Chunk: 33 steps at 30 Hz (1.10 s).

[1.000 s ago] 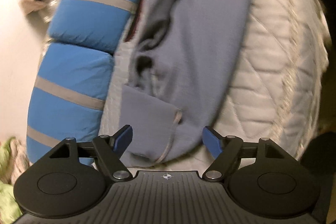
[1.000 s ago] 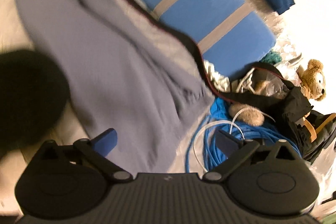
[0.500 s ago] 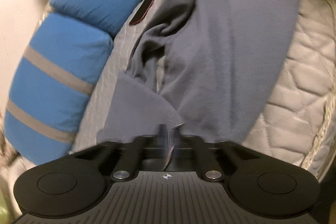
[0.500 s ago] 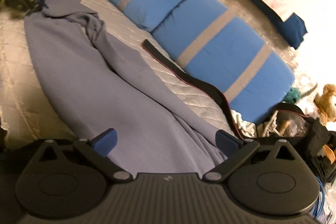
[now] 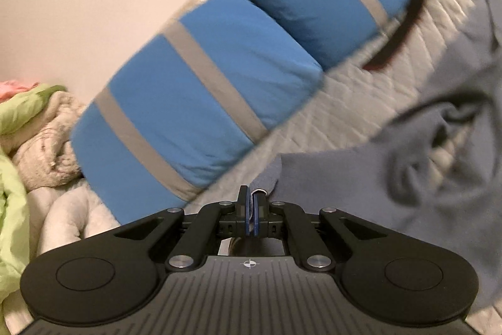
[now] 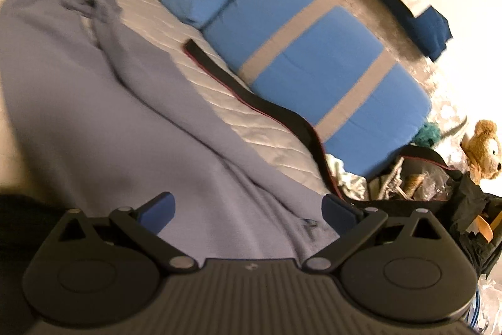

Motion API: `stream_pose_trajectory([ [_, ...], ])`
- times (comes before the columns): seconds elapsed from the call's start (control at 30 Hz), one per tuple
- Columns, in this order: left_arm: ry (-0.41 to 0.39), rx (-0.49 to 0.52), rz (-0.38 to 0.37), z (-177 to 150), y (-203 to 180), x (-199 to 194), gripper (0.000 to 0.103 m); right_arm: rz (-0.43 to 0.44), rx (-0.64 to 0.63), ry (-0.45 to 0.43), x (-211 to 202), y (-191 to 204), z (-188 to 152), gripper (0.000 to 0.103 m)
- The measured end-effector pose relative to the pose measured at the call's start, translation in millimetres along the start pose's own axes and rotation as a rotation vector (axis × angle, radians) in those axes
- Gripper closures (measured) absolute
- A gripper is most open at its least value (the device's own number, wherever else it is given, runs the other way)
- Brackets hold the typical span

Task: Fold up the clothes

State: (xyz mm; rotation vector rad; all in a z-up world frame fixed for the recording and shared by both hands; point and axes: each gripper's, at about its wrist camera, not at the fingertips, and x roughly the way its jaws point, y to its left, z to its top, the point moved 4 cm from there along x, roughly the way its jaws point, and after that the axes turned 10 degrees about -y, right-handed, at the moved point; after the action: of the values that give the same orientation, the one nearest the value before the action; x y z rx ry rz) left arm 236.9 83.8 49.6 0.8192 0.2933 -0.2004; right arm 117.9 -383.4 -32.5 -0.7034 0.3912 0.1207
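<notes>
The bed [image 6: 219, 102] is carrying the grey garment [image 6: 94, 121], which is lying spread across its quilt, with the blue striped bolster [image 6: 313, 52] running alongside at 1 o'clock. A second ago the left tool [image 5: 252, 209] was standing open over the garment's edge; it is now pinching that edge at 12 o'clock, jaws fully together. This is indicating the fold is starting. The right tool [image 6: 248, 209] is hovering wide apart, gripping nothing.
</notes>
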Motion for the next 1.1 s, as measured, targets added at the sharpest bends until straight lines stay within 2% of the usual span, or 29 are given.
stream_pose_trajectory([
  [0.1, -0.035, -0.022, 0.039, 3.2, 7.9, -3.5, 0.100, -0.012, 0.058, 0.040, 24.8, -33.3, -13.2, 0.006],
  [0.33, -0.067, -0.047, 0.107, 3.3, 18.3, -4.1, 0.100, -0.094, 0.369, 0.100, 89.7, -129.6, -44.5, 0.016],
  [0.5, -0.041, -0.047, 0.122, 0.7, 21.5, 5.3, 0.100, -0.144, 0.548, 0.154, 141.5, -172.6, -76.6, 0.022],
  [0.67, -0.022, -0.062, 0.143, -5.3, 30.5, 16.1, 0.100, -0.142, 0.738, 0.194, 179.5, -193.7, -112.6, 0.027],
  [0.7, -0.016, -0.065, 0.144, -6.8, 32.4, 18.6, 0.100, -0.142, 0.795, 0.195, 185.2, -199.0, -120.3, 0.030],
  [0.73, -0.010, -0.069, 0.145, -8.5, 34.5, 21.0, 0.100, -0.142, 0.842, 0.190, 189.1, -202.5, -127.4, 0.039],
  [0.8, 0.003, -0.082, 0.146, -12.7, 39.5, 25.9, 0.100, -0.118, 0.885, 0.184, 193.3, -203.8, -132.8, 0.075],
  [0.87, 0.020, -0.101, 0.154, -18.6, 45.9, 30.9, 0.100, -0.106, 0.887, 0.168, 194.4, -203.2, -132.6, 0.078],
  [0.9, 0.029, -0.112, 0.160, -21.7, 49.7, 33.2, 0.101, -0.118, 0.879, 0.158, 193.4, -204.8, -130.6, 0.100],
  [1.1, 0.089, -0.223, 0.257, -39.4, 86.3, 46.3, 0.101, -0.213, 0.829, 0.100, 182.9, -220.6, -119.4, 0.099],
])
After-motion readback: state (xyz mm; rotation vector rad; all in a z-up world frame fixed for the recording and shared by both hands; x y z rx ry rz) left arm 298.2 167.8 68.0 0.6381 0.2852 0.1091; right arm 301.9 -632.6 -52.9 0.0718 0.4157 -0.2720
